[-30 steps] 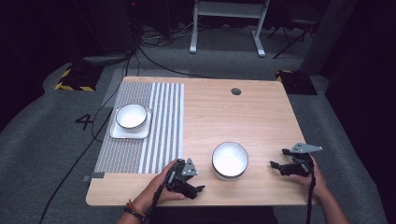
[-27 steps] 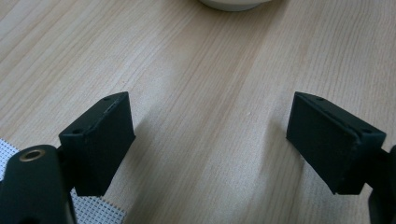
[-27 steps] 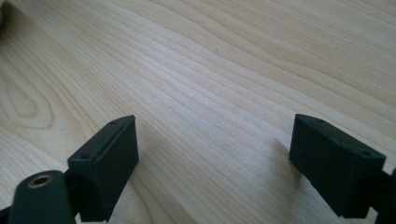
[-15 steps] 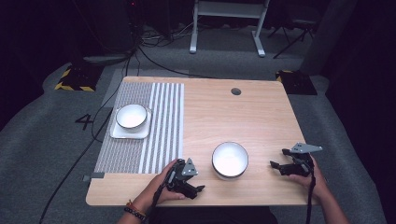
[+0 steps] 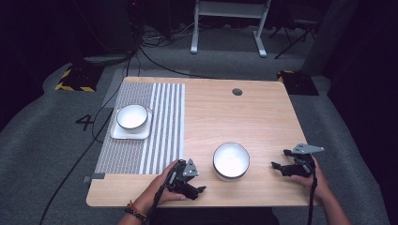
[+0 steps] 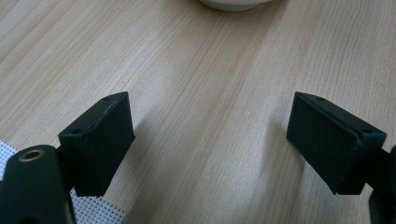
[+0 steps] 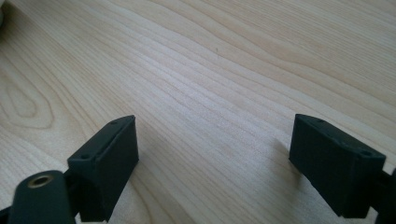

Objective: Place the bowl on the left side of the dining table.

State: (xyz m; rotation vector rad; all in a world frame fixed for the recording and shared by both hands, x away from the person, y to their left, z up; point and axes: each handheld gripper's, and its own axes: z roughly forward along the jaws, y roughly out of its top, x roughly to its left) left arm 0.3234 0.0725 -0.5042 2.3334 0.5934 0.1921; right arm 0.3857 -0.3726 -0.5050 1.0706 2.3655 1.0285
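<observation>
Two white bowls: one (image 5: 231, 160) between the tools, another (image 5: 132, 116) farther off on a plate (image 5: 116, 134). Left tool (image 5: 199, 190) and right tool (image 5: 277, 166) both gape wide over the bench (image 5: 244, 117), holding nothing.

Wooden table (image 5: 263, 122) — striped mat (image 5: 159, 126), bowl (image 5: 231, 160)

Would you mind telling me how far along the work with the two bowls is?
Done: one bowl sits on the square plate. In hand: nothing; the left tongs and right tongs are open, flanking the near bowl. Left: gripping that bowl.
</observation>
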